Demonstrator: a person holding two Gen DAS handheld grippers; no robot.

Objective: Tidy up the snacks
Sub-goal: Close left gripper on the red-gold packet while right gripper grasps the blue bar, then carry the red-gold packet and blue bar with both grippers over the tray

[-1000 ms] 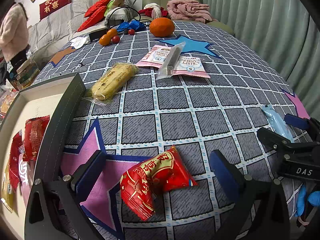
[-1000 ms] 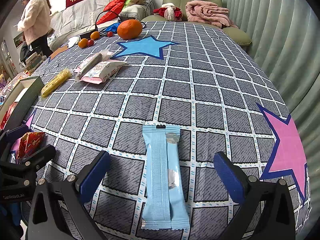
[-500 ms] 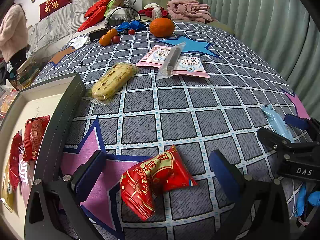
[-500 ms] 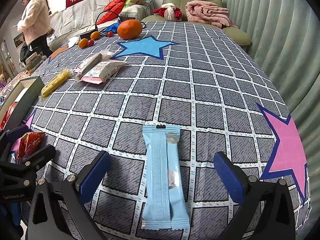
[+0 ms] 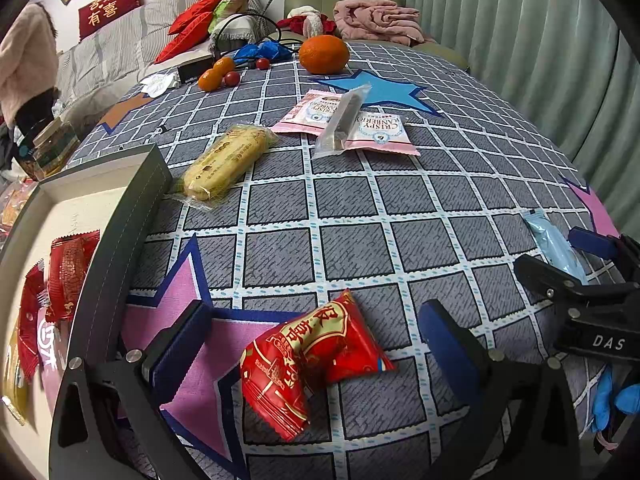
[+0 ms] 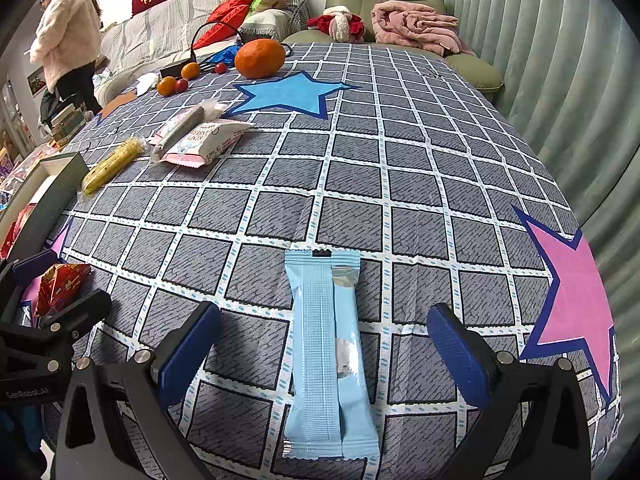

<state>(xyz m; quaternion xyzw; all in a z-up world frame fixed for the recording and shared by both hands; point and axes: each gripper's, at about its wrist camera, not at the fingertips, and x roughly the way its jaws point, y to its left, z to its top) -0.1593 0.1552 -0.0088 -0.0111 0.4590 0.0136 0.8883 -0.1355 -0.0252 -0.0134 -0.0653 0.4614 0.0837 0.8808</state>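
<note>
At the left edge of the left wrist view sits the open box (image 5: 132, 216), its dark wall facing the bench (image 5: 352, 216); red packets (image 5: 68, 272) already lie inside it, so it looks like the collecting place for the snacks. Just beside its upper corner rests the yellow biscuit pack (image 5: 228, 160), and further right, in the upper middle, the pink cracker packs (image 5: 360, 128) carry a clear wrapped stick (image 5: 344, 120) across them, all awaiting their turn.

Bottom centre, the left gripper (image 5: 316, 344) has its jaws spread wide to either side of the red snack packet (image 5: 308, 360), touching neither end; that straddle suggests a pick about to be made, with the box close by on the left.

In the right wrist view, bottom centre, the right gripper (image 6: 324, 344) likewise stands with jaws wide apart around the light blue bar (image 6: 328, 352), which lies lengthways between them, squared up for a sideways pinch.

Against the pictures from a second and half a second ago, nothing has shifted: both tools and every packet sit as they did.
</note>
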